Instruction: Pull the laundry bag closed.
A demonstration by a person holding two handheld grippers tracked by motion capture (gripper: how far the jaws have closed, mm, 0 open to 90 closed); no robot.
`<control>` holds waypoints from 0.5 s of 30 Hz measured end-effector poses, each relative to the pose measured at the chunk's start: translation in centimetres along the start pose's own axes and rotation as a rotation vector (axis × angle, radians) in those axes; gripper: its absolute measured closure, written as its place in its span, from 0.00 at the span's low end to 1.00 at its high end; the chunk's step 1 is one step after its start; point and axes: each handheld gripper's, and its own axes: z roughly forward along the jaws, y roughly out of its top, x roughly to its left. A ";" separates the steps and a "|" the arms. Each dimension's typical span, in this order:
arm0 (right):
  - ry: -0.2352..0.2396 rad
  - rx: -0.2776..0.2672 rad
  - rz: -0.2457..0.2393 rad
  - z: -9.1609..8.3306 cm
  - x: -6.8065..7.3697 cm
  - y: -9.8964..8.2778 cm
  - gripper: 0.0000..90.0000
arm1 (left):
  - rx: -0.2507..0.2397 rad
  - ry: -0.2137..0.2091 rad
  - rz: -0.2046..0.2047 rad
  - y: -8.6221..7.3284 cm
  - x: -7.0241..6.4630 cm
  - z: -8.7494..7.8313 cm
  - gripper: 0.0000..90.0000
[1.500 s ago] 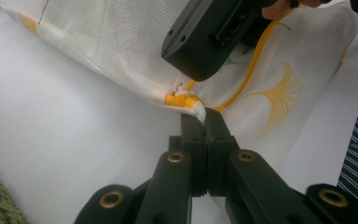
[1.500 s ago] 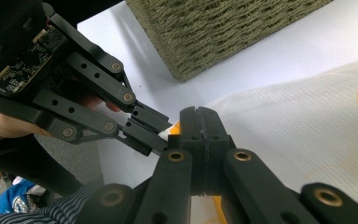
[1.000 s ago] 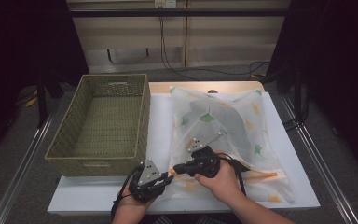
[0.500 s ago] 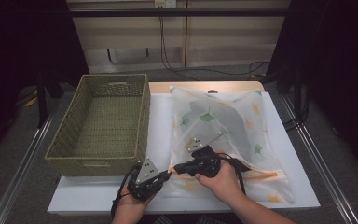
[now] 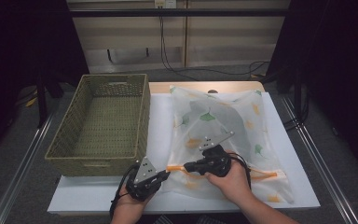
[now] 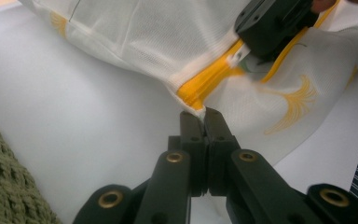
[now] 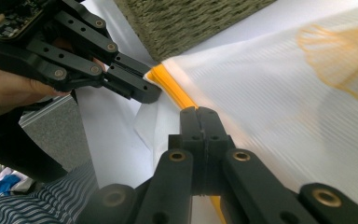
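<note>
A white mesh bag [image 5: 223, 135] printed with leaves, edged by an orange zipper [image 6: 209, 81], lies along the table's [image 5: 303, 186] right half; the left gripper [image 6: 204, 114] pinches its near-left corner; the right gripper [image 7: 198, 112] clamps the zipper just beside.

Basket [image 5: 103, 122] on table [image 5: 298, 186], left side; mesh bag [image 5: 223, 135] right of it. Left gripper [image 5: 164, 175] and right gripper [image 5: 189, 166] at bag's near edge.

Dim dark surroundings, brightly lit table [image 5: 279, 140] (close views blurred).
</note>
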 end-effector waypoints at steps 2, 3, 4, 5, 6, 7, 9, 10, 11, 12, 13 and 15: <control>-0.006 -0.004 -0.001 -0.6 -0.1 -0.1 1.00 | 0.010 0.008 0.007 0.0 0.0 0.0 0.99; -0.013 -0.007 0.001 -0.8 -0.1 -0.2 1.00 | 0.006 0.003 0.001 0.0 0.0 0.1 0.99; -0.016 -0.010 0.000 -1.0 -0.2 -0.3 1.00 | 0.007 0.004 -0.002 0.0 -0.1 0.1 0.99; -0.018 -0.012 -0.001 -1.2 -0.2 -0.3 1.00 | 0.017 0.004 0.015 0.0 0.0 0.1 0.99; -0.019 -0.014 0.000 -1.4 -0.2 -0.4 1.00 | 0.016 0.006 0.009 0.0 0.0 0.1 0.99; -0.025 -0.015 -0.003 -1.6 -0.2 -0.4 1.00 | 0.029 0.012 0.018 0.1 0.0 0.0 0.99; -0.030 -0.020 -0.004 -2.0 -0.2 -0.5 1.00 | 0.022 0.007 0.009 0.0 -0.1 0.1 0.99; -0.037 -0.021 -0.005 -2.2 -0.2 -0.5 1.00 | 0.031 0.014 0.018 0.1 -0.1 0.0 0.99; -0.036 -0.024 -0.006 -2.4 -0.3 -0.6 1.00 | 0.031 0.011 0.024 0.0 -0.1 0.1 0.99; -0.039 -0.025 -0.008 -2.5 -0.3 -0.7 1.00 | 0.031 0.012 0.024 0.0 -0.1 0.1 0.99; -0.044 -0.026 -0.007 -2.7 -0.3 -0.8 1.00 | 0.029 0.014 0.019 0.0 -0.2 0.1 0.99; -0.054 -0.031 -0.009 -3.1 -0.4 -0.9 1.00 | 0.031 0.012 0.020 0.0 -0.1 0.1 0.99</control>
